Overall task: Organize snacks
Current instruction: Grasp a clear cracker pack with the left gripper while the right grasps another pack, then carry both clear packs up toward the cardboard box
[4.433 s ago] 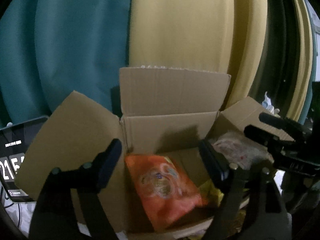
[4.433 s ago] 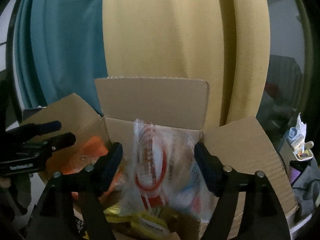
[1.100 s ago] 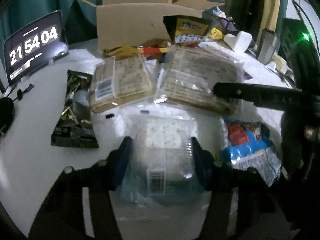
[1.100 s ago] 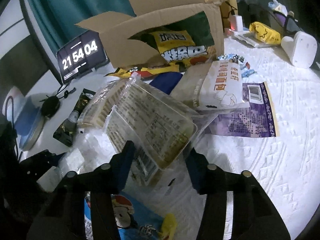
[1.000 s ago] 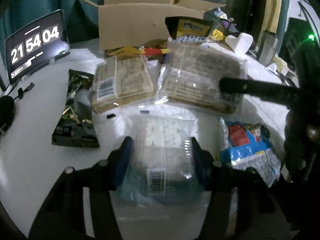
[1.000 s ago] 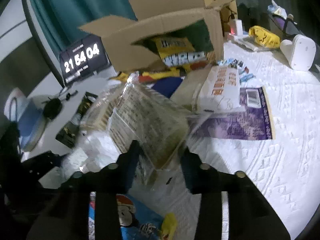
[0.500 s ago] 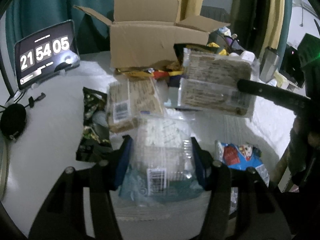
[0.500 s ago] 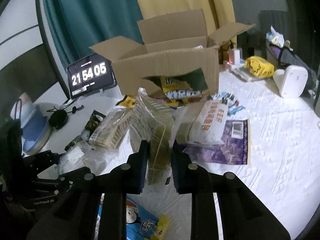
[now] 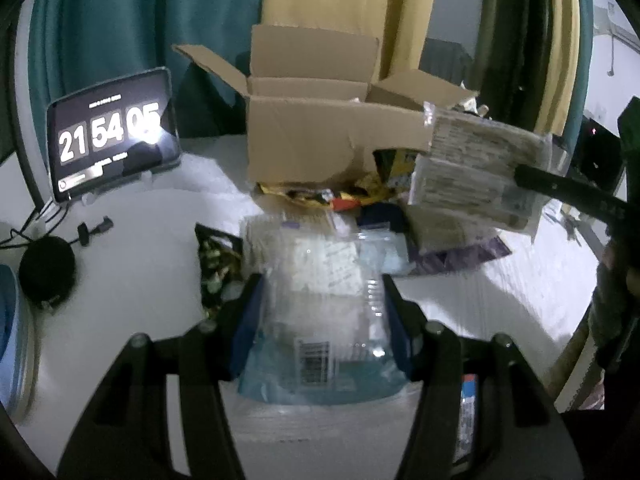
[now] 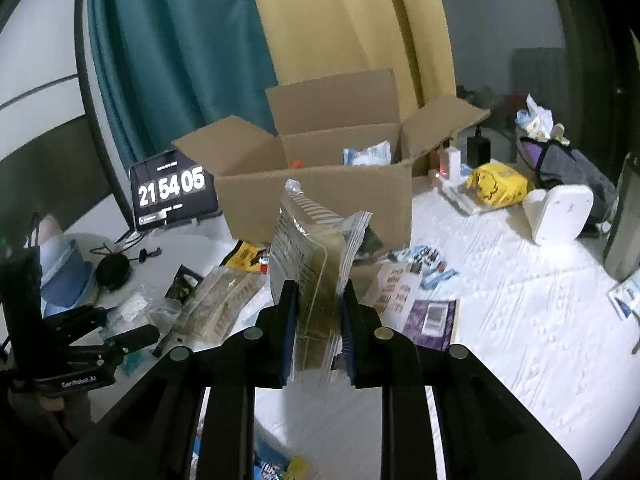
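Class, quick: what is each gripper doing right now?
Left gripper: shut on a clear plastic snack bag.
Right gripper: jaws just closed, shut on a clear flat cracker pack.

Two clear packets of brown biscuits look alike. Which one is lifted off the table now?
The clear biscuit packet standing on edge, clamped in the right gripper, is lifted. Its twin biscuit packet lies flat on the white table, left of it, untouched.
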Tool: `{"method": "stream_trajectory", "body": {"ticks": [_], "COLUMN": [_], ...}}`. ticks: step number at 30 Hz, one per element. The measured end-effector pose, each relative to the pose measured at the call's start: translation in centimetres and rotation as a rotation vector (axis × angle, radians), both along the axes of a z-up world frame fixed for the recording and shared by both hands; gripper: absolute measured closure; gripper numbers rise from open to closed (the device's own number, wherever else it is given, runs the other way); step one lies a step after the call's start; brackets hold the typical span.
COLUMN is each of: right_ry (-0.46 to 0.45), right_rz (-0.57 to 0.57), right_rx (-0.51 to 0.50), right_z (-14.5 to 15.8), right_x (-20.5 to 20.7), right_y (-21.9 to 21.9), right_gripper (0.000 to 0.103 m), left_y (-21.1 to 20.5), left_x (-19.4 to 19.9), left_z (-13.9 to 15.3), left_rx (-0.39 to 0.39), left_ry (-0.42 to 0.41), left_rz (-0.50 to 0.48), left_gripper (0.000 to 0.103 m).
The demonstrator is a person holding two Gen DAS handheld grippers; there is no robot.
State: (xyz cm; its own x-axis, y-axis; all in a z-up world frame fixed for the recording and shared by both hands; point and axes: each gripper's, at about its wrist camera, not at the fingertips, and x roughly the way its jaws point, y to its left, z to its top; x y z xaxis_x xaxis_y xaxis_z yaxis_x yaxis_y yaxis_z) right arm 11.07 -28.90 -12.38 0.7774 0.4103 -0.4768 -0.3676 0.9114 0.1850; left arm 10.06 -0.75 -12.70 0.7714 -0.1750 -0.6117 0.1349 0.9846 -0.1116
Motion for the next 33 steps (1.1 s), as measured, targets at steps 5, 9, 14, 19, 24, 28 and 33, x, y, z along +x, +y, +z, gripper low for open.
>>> {"method": "stream_trajectory", "body": {"ticks": [5, 9, 14, 19, 24, 28, 33], "right_ry": [-0.027, -0.045, -0.071, -0.089, -0.112, -0.13, -0.15], "right_rz": [-0.006, -0.004, 0.004, 0.009, 0.011, 0.014, 0.014], "right_rx": [0.0, 0.0, 0.002, 0.002, 0.001, 0.007, 0.002], "right_z": [1.1, 1.9, 2.9, 3.8, 4.7, 5.5, 6.3], "right_x": [0.5, 1.0, 1.8, 2.8, 3.9, 5.0, 6.3], "right_y": [-0.3, -0.2, -0.2, -0.2, 0.2, 0.3, 0.5], "right_gripper": [0.081, 0.081, 0.081, 0.081, 0.081, 0.082, 0.082], "left_y": [0.3, 0.6, 1.0, 1.4, 1.7, 1.7, 1.9], "left_x": [0.6, 1.2, 2.1, 3.0, 4.1, 5.1, 6.6], "left_z": [1.1, 2.1, 3.0, 3.9, 4.8, 5.4, 6.4], "left_rx": [0.001, 0.004, 0.0, 0.004, 0.011, 0.017, 0.024], "left_ry": [-0.025, -0.051, -0.072, -0.091, -0.117, -0.139, -0.17], "left_rz": [0.01, 0.019, 0.032, 0.035, 0.04, 0.042, 0.047], "left_gripper": [0.046, 0.045, 0.045, 0.045, 0.045, 0.045, 0.045]}}
